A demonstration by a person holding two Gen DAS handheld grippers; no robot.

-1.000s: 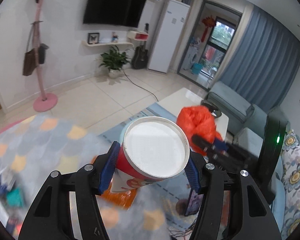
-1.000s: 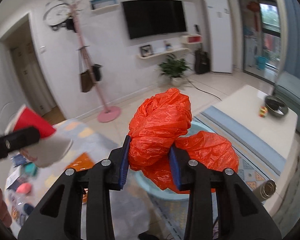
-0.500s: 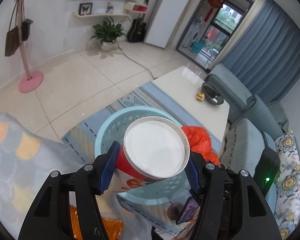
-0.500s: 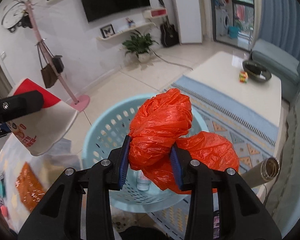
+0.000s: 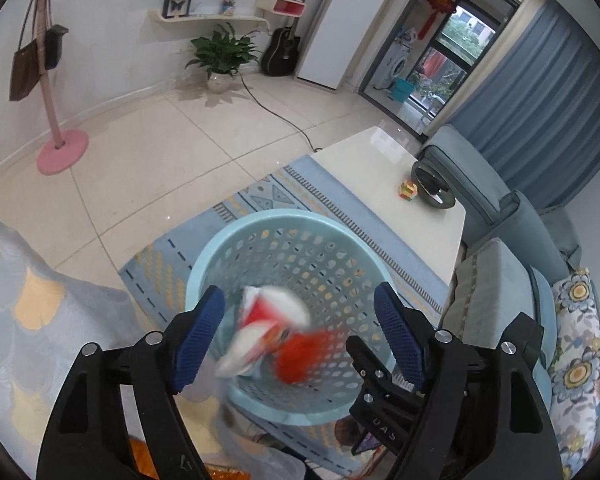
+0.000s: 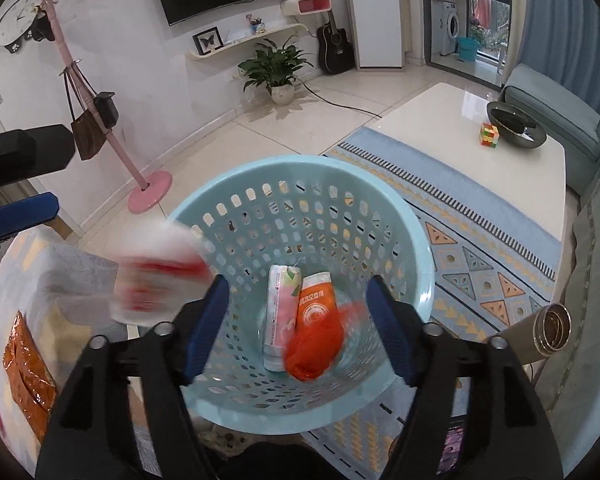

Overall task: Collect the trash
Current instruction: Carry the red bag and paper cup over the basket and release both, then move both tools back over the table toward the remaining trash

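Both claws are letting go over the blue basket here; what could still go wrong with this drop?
1. The red-and-white cup, blurred in mid-air, sits over the basket's rim in the right wrist view; it might clip it and bounce out.
2. The orange bag is light and may spring back up.

Both claws are opening, with nothing between them.
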